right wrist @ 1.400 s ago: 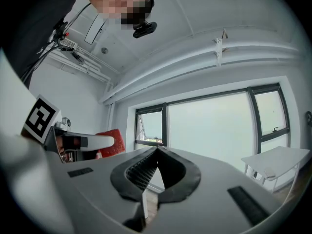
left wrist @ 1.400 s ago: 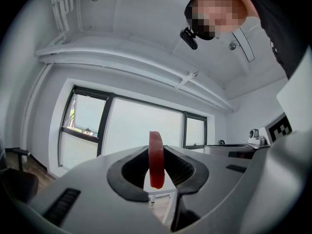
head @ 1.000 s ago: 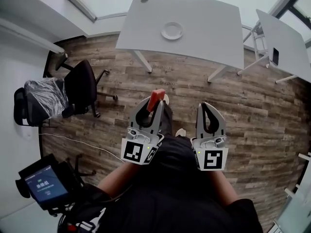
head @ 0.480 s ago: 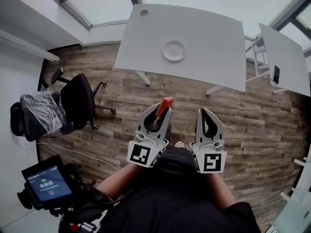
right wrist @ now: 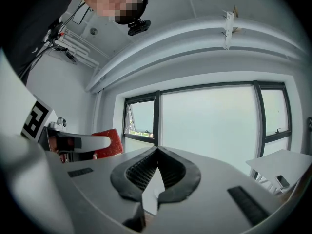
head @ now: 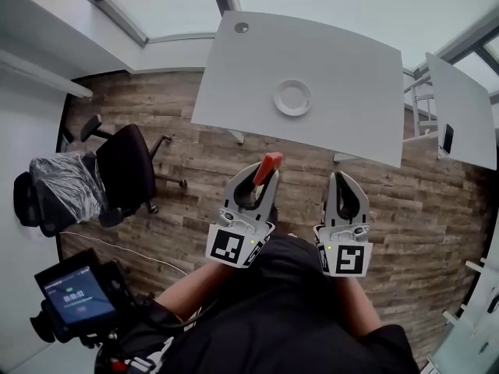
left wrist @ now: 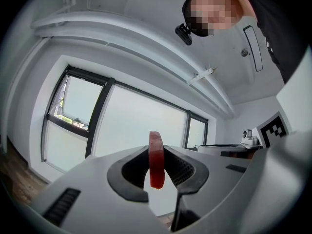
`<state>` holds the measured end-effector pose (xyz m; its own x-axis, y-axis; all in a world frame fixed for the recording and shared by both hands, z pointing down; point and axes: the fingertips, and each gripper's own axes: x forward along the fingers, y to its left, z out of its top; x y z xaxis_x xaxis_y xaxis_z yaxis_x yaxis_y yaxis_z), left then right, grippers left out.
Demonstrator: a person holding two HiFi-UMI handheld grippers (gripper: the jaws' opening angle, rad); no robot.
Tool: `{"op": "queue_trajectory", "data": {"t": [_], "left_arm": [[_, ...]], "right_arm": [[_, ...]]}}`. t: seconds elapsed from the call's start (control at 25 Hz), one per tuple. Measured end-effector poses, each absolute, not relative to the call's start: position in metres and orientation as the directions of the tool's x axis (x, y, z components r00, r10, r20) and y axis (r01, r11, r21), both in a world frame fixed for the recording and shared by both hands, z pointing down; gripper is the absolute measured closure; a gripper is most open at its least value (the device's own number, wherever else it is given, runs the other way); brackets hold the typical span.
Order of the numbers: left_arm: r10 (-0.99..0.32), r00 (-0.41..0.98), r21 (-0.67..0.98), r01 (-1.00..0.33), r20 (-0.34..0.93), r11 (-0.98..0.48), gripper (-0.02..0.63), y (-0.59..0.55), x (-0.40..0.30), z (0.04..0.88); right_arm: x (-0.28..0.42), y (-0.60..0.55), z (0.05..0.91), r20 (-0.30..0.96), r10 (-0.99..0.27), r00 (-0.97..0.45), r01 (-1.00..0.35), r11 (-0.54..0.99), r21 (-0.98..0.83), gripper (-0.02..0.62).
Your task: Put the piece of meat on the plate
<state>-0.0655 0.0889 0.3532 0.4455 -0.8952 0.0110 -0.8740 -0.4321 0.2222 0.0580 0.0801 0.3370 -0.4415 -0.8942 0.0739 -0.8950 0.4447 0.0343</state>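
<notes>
Your left gripper point(head: 263, 173) pinches the meat slice point(head: 270, 162) at its tips; your right gripper point(head: 344, 179) is closed, empty. A jolt may drop the slice before the plate point(head: 293, 97) ahead.

Plate point(head: 293, 97) and table point(head: 351, 61) closer now.

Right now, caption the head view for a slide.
Left gripper holds the meat; plate sits on the white table ahead.

The plate point(head: 292, 97) sits on the worktop point(head: 351, 57) in front of me. The meat point(head: 270, 164) is in my left tool point(head: 261, 174), left of my right tool point(head: 343, 178).
</notes>
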Motion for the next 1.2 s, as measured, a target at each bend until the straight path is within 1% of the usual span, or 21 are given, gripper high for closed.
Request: {"op": "queue_trajectory", "data": {"t": [0.28,0.52,0.64,0.84,0.96,1.08,1.2], "left_arm": [[-0.89,0.455,0.223,-0.869,0.009,-0.442,0.514,0.048,-0.099,0.352],[-0.896,0.445,0.211,-0.877,0.012,-0.432,0.514,0.028,-0.115,0.354],[-0.904,0.427,0.212,-0.885,0.011,-0.415,0.514,0.022,-0.124,0.356],[-0.915,0.401,0.216,-0.898,0.043,-0.383,0.514,0.024,-0.133,0.361],[-0.921,0.388,0.221,-0.902,0.041,-0.37,0.514,0.019,-0.133,0.362],[-0.93,0.365,0.225,-0.911,0.047,-0.346,0.514,0.011,-0.135,0.363],[-0.944,0.325,0.237,-0.922,0.052,-0.305,0.514,0.0,-0.142,0.365]], "right_arm": [[0.029,0.04,0.332,0.078,-0.903,-0.424,-0.902,0.428,0.053,0.592],[0.026,0.017,0.329,0.046,-0.934,-0.354,-0.932,0.357,0.067,0.592],[0.02,0.01,0.332,0.049,-0.928,-0.37,-0.926,0.372,0.061,0.592],[0.026,-0.003,0.34,0.062,-0.927,-0.37,-0.929,0.37,-0.01,0.592],[0.034,-0.017,0.335,0.05,-0.927,-0.371,-0.927,0.373,0.038,0.592],[0.036,-0.031,0.332,0.049,-0.92,-0.39,-0.92,0.391,0.016,0.592],[0.029,-0.042,0.328,0.043,-0.905,-0.423,-0.904,0.425,0.054,0.592]]}}
